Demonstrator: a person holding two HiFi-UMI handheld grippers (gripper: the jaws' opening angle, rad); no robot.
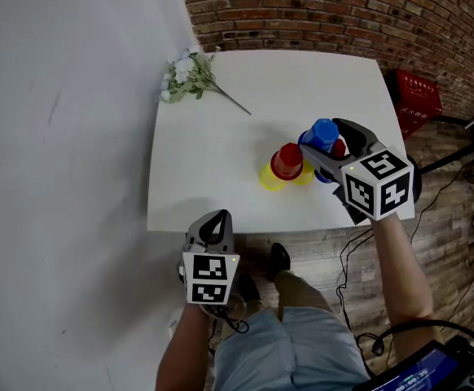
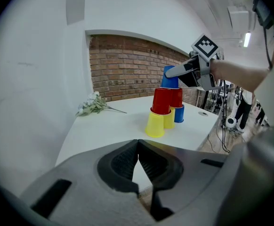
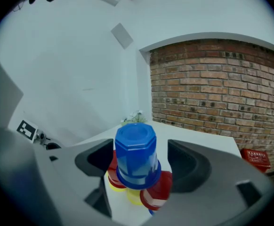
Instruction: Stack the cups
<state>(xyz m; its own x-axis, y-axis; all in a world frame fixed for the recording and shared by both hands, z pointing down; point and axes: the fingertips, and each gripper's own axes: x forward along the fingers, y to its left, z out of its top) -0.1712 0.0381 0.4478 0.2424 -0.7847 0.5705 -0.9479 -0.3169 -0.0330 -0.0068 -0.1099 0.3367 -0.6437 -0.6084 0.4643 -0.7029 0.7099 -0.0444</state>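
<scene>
Blue upturned plastic cup (image 3: pixel 136 149), light, thin-walled and easily crushed, sits atop the red and yellow plastic cups (image 1: pixel 287 161) on the white bench (image 1: pixel 212 161), between my right tool's (image 3: pixel 141 165) parted jaws, best pinched gently mid-wall, while my left tool (image 2: pixel 138 166) is closed and empty.

No readable text, labels, numbers anywhere.

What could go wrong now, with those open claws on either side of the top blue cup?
1. The right gripper stands open around the top blue cup, so a jaw could clip the cup if the gripper pulls back crookedly.
2. That cup seems to rest only on two red cups, so a nudge might topple the whole pyramid.
</scene>
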